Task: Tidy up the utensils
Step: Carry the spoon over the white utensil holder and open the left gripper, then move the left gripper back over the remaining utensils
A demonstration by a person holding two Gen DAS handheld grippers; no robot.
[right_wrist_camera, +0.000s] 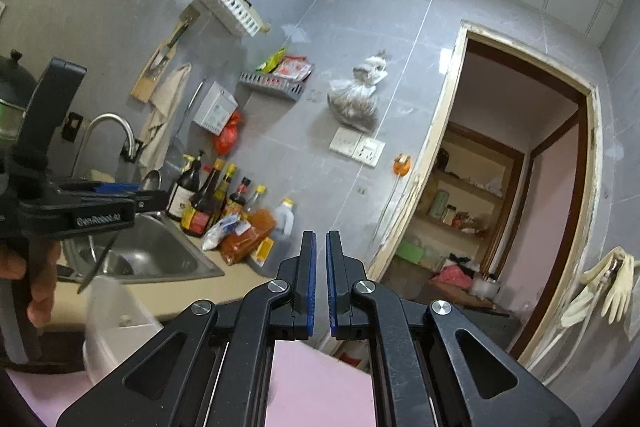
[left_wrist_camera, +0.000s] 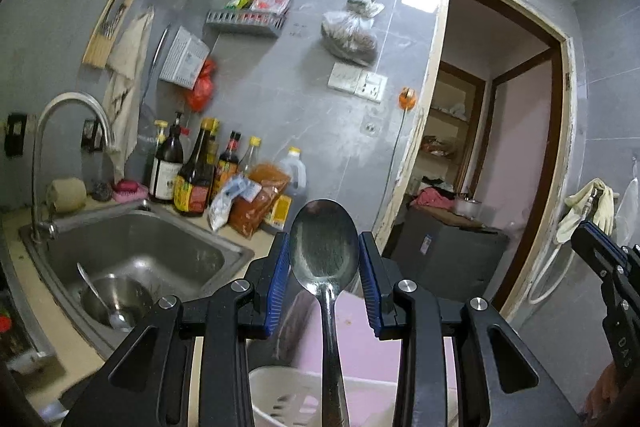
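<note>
**One spoon held upright, ready to be put away**

One metal spoon [left_wrist_camera: 324, 255] stands bowl-up between the blue pads of the left gripper [left_wrist_camera: 324, 267], which pinch its bowl edges. A white slotted holder [left_wrist_camera: 280, 395] sits just below the handle. The right gripper [right_wrist_camera: 321, 283] is closed and empty. Another spoon [left_wrist_camera: 108, 303] lies in the sink [left_wrist_camera: 132, 247]. Judging by this, the spoon is mid-carry; next it likely needs lowering into the holder.

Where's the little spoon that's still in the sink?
In the left wrist view, the small spoon leans in the steel bowl inside the sink, lower left.
</note>
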